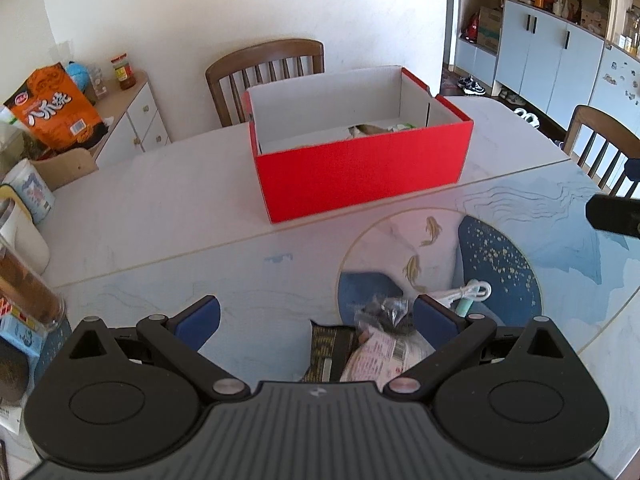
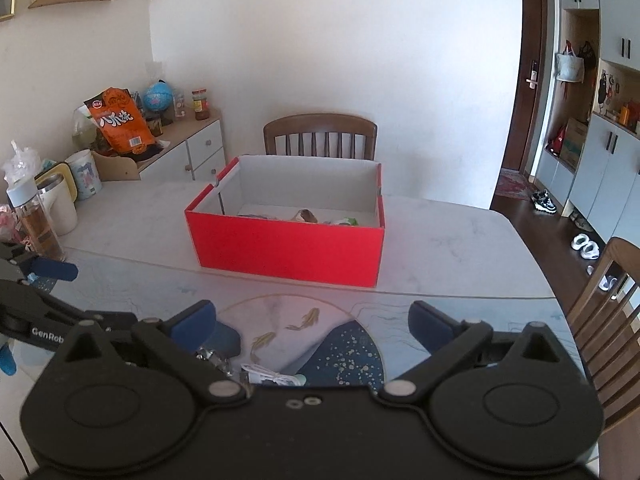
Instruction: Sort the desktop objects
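Right now your left gripper (image 1: 316,320) hangs low over the pale table with the blue fish-patterned mat (image 1: 248,280), its blue-padded jaws spread wide and touching nothing. Between them lies a small heap: a pink-and-white printed snack packet (image 1: 380,356), a dark patterned sachet (image 1: 328,348) just beside it on the left, and a crinkled clear wrapper with something dark inside (image 1: 390,312) on top. The packet's edge sits close to the right-hand pad, though whether it touches I cannot tell. Just past that pad you have a coiled white cable (image 1: 468,292) with a mint-green piece, near the heap.

Your right gripper (image 2: 312,320) is also fully spread, jaws empty, over the round fish design of the mat. From its camera the white cable shows near the bottom edge, mostly hidden by the gripper body.

Ahead of both tools stands the open red cardboard box with a white inside (image 1: 360,176), resting on the bare marble-look part of the table, well apart from the heap. A few small items lie on its floor, too hidden to name. A brown wooden chair (image 1: 266,68) stands behind it.
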### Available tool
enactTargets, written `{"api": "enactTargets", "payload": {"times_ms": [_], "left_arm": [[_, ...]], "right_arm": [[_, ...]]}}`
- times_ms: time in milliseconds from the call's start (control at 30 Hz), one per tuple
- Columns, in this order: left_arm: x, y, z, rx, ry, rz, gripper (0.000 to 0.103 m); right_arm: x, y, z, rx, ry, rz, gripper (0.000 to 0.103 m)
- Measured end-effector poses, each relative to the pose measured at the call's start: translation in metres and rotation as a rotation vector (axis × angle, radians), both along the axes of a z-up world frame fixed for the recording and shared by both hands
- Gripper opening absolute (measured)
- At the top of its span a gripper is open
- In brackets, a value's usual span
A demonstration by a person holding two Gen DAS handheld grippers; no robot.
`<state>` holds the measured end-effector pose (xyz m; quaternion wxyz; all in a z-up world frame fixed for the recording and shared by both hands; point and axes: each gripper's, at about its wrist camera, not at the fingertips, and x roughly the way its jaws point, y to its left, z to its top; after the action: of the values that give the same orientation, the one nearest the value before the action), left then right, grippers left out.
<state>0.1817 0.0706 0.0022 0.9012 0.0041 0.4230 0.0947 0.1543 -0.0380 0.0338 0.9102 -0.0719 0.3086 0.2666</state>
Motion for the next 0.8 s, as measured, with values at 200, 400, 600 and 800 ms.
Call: {"api": "enactTargets", "payload": {"times_ms": [200,400,600,800], "left_arm": [[-0.012,-0.001,-0.01,-0.026,-0.003,0.001,0.103],[-0.022,-0.008,-0.025,-0.026,-0.009,-0.006,0.103],[-0.031,-0.013,-0.047,-0.032,-0.014,-0.016,0.103],[-0.042,-0.022,-0.064,-0.001,-0.041,-0.076,0.103]], "right_arm": [[-0.004,-0.002,-0.006,-0.007,0.008,-0.004,0.103],[-0.011,-0.004,-0.02,-0.031,0.008,-0.001,0.103],[-0.016,-0.006,-0.038,-0.035,0.029,0.008,0.103],[-0.028,-0.001,-0.054,-0.092,0.018,0.047,0.103]]}}
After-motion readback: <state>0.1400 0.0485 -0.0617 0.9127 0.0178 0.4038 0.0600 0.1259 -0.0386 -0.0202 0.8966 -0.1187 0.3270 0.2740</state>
